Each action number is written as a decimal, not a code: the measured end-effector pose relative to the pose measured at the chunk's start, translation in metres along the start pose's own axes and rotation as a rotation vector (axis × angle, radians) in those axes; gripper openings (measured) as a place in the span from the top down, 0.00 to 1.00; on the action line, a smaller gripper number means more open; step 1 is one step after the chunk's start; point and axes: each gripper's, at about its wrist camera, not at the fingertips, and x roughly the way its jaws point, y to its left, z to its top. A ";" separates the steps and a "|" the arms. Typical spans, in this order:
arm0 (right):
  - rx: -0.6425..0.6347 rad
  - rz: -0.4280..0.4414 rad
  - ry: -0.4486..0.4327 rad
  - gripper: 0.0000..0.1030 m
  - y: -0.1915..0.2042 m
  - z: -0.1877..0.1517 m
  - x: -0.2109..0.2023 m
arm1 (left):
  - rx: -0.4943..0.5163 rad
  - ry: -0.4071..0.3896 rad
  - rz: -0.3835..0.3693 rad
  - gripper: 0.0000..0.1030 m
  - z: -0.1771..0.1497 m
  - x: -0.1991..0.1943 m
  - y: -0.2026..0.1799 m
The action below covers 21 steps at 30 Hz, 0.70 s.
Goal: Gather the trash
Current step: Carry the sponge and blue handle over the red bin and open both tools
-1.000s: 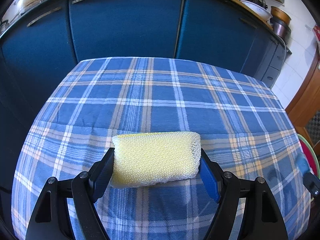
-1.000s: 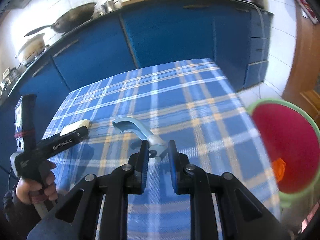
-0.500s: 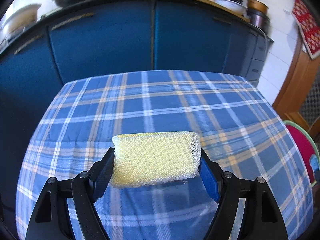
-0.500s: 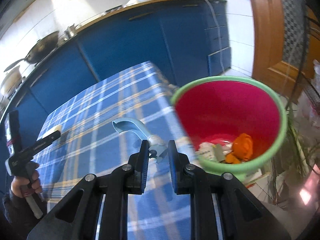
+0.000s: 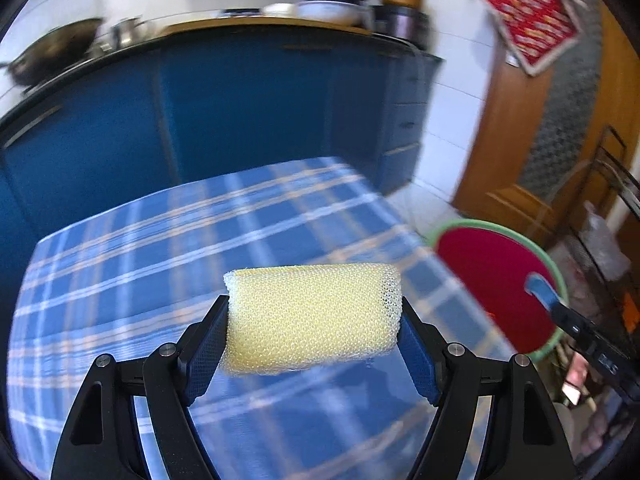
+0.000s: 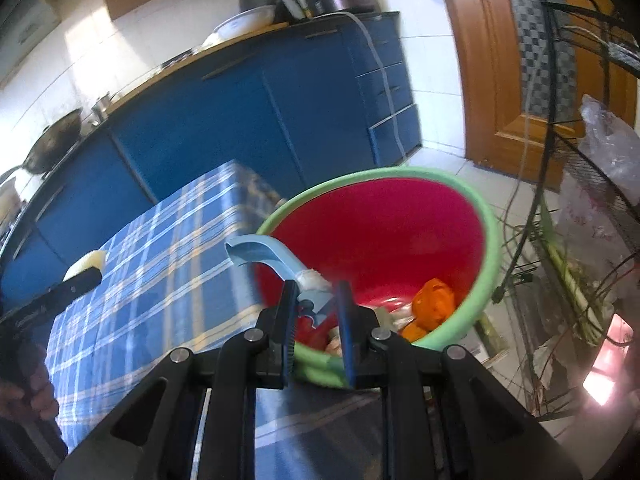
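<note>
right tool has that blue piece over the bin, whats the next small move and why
Probably open the right tool: its blue plastic piece hangs above the red bin, so it should drop in with the trash.

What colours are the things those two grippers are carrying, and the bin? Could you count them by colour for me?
Yellow: 1, the mesh sponge clamped in the left gripper.
Light blue: 1, the curved plastic piece pinched in the right gripper.
Red with a green rim: 1, the bin.
Total: 3.
</note>
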 end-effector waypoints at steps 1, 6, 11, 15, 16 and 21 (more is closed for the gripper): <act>0.004 -0.007 -0.007 0.79 -0.005 0.002 0.000 | 0.013 0.004 -0.017 0.22 0.000 0.002 -0.008; 0.035 -0.014 -0.023 0.79 -0.031 0.015 0.003 | 0.077 0.034 -0.092 0.22 0.004 0.020 -0.057; 0.016 -0.053 -0.060 0.79 -0.044 0.026 0.002 | 0.124 0.027 -0.138 0.22 0.012 0.031 -0.094; 0.017 -0.068 -0.067 0.79 -0.054 0.029 0.009 | 0.139 0.036 -0.164 0.22 0.016 0.046 -0.117; 0.020 -0.070 -0.068 0.79 -0.057 0.029 0.012 | 0.145 0.035 -0.166 0.22 0.017 0.049 -0.120; 0.043 -0.074 -0.054 0.79 -0.070 0.023 0.022 | 0.176 0.046 -0.167 0.22 0.014 0.062 -0.138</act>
